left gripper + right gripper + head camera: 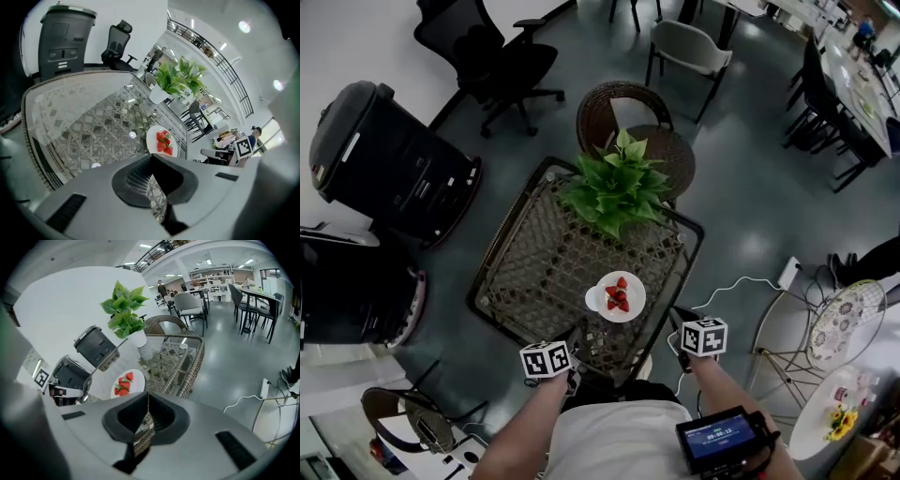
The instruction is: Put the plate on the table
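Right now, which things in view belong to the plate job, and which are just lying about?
Job:
- plate, carrying strawberries, already on the table
- left gripper and right gripper, both shut and empty

Lying about:
- potted plant on the table
- wicker chair, office chair
- black units on the floor

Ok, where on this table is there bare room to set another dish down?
The left half of the glass tabletop is bare, from the potted plant to the near edge. A narrower patch lies between plant and plate. The plate crowds the near right corner.
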A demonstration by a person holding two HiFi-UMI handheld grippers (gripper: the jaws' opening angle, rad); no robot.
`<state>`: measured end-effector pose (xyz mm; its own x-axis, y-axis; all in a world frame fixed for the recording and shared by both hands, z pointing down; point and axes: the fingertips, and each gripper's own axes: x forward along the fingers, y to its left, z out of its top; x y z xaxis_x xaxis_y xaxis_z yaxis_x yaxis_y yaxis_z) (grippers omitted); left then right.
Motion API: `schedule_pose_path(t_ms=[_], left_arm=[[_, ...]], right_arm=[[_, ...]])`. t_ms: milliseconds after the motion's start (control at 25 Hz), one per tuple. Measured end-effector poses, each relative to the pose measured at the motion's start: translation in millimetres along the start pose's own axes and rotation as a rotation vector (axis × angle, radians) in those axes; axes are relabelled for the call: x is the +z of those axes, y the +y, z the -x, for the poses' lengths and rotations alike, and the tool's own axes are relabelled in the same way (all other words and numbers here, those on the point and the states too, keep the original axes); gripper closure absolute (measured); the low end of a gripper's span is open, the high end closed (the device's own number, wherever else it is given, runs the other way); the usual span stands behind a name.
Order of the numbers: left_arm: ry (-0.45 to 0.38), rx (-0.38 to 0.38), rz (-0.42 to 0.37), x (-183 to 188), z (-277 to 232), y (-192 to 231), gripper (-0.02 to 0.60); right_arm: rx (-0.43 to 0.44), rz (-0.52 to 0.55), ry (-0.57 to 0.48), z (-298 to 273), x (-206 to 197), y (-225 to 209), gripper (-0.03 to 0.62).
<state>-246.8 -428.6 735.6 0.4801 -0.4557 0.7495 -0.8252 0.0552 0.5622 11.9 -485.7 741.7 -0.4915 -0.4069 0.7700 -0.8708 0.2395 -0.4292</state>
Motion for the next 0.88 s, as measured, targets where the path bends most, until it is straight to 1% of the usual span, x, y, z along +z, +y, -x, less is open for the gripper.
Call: schedule_pose_path(t_ms=[200, 360, 480, 600, 720, 880], left_arm=[[-0.058, -0.039, -0.031, -16, 22, -22, 0.577], [-0.106, -0.101, -0.082, -41, 45, -54, 0.577], [-0.139, -0.141, -0.121, -55, 63, -70, 0.577], [-0.192, -0.170, -0.168, -52, 81, -82, 0.577], [-0.233, -0.179, -0.224, -47, 97, -92, 0.577], [-0.277, -0.195, -0.251, -48, 112, -104, 0.577]], right_arm=[[0.090, 0.044, -0.031, 31, -10, 19, 0.580], [0.158, 0.082, -0.023, 64, -37, 32, 0.580], [0.203, 0.110, -0.030, 82, -52, 42, 0.582], [0.264, 0.150, -0.076, 97, -42, 58, 0.589], [0.310, 0.196, -0.108, 110, -29, 74, 0.589], [0.353, 0.223, -0.121, 125, -28, 91, 0.589]])
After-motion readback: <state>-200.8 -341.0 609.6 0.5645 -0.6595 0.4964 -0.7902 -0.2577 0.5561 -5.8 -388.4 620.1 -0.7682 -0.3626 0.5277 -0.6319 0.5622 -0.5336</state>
